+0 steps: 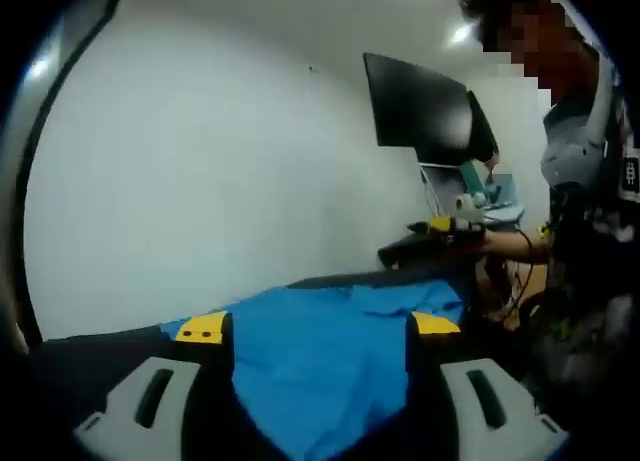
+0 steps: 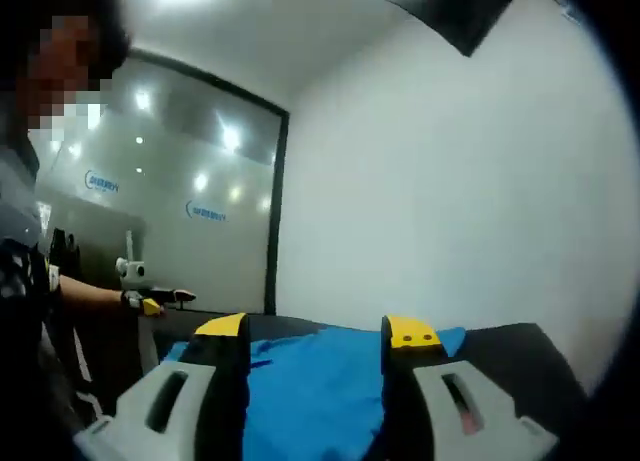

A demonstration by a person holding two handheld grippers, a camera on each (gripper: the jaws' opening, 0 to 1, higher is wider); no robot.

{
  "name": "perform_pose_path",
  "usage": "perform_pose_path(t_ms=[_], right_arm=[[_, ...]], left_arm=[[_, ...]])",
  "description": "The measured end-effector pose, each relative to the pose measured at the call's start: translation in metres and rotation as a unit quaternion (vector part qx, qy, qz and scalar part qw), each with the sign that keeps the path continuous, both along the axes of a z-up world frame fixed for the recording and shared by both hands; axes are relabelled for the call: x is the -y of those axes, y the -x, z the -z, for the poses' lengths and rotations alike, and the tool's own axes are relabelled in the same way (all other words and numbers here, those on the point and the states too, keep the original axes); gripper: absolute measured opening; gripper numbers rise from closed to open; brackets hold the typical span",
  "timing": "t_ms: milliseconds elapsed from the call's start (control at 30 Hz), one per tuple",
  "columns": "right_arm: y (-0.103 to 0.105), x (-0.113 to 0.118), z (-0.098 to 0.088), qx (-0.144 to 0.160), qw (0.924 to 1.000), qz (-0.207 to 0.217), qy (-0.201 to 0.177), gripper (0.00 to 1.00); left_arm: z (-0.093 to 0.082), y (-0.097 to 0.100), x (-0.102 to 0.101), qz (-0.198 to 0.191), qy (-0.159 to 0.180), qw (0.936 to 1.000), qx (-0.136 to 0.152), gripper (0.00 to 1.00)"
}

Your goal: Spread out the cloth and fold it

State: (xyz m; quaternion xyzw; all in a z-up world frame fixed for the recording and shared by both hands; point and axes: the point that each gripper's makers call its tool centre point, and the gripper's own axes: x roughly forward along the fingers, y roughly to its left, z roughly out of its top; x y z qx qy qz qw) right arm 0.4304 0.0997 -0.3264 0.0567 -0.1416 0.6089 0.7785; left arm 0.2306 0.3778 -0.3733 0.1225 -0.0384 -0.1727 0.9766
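Blue cloth [image 1: 330, 351] spread on the dark table [image 1: 90, 356], dead ahead between wide-open jaws of left gripper [image 1: 318, 326]. Same for right gripper [image 2: 315, 333]: jaws wide, cloth [image 2: 310, 386] just ahead.

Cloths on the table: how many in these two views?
1. A blue cloth lies on the dark table, between the jaws in both views. Its near part is hidden below the frame.
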Motion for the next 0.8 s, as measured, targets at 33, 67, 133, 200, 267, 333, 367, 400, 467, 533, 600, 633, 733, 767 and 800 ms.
perform_pose_path(t_ms=[33,67,133,200,267,333,367,400,467,533,600,633,733,767,800], right_arm=[[0.008,-0.001,0.008,0.012,0.9996,-0.010,0.024,0.49],[0.012,-0.002,0.012,0.019,0.9989,-0.014,0.040,0.49],[0.022,-0.004,0.024,0.049,0.9955,-0.020,0.078,0.51],[0.035,-0.005,0.040,0.064,0.9905,-0.037,0.116,0.61],[0.045,-0.004,0.057,0.066,0.9861,-0.048,0.145,0.68],[0.049,-0.003,0.073,0.083,0.9808,-0.044,0.171,0.67],[0.048,-0.003,0.079,0.085,0.9798,-0.041,0.177,0.67],[0.045,-0.003,0.087,0.079,0.9783,-0.039,0.187,0.66],[0.037,-0.004,0.098,0.063,0.9770,-0.037,0.200,0.65],[0.033,-0.006,0.106,0.059,0.9752,-0.037,0.210,0.63],[0.030,-0.007,0.119,0.069,0.9672,-0.039,0.241,0.62],[0.032,-0.008,0.124,0.077,0.9630,-0.044,0.255,0.62],[0.036,-0.012,0.126,0.088,0.9595,-0.054,0.262,0.61],[0.035,-0.014,0.124,0.088,0.9595,-0.055,0.262,0.61],[0.033,-0.015,0.125,0.086,0.9592,-0.055,0.263,0.62]], left_arm=[[0.004,0.002,0.001,0.003,-0.010,0.9999,-0.002,0.69],[0.009,0.005,0.000,0.004,-0.021,0.9997,-0.008,0.67],[0.022,0.010,-0.002,0.002,-0.045,0.9985,-0.031,0.66],[0.036,0.016,-0.005,-0.007,-0.083,0.9949,-0.058,0.65],[0.045,0.019,0.001,-0.003,-0.090,0.9936,-0.068,0.65],[0.059,0.022,0.009,0.008,-0.120,0.9889,-0.087,0.65],[0.068,0.021,0.011,0.011,-0.134,0.9857,-0.101,0.65],[0.075,0.020,0.011,0.011,-0.145,0.9827,-0.114,0.65],[0.078,0.015,0.010,0.009,-0.135,0.9837,-0.119,0.65],[0.077,0.013,0.007,0.006,-0.122,0.9857,-0.116,0.64],[0.077,0.011,0.001,0.001,-0.121,0.9864,-0.111,0.64],[0.077,0.011,0.000,-0.002,-0.124,0.9860,-0.111,0.64],[0.082,0.008,-0.003,-0.004,-0.139,0.9833,-0.118,0.64],[0.084,0.006,-0.003,-0.002,-0.143,0.9824,-0.120,0.64],[0.085,0.005,-0.003,-0.001,-0.144,0.9820,-0.122,0.64]])
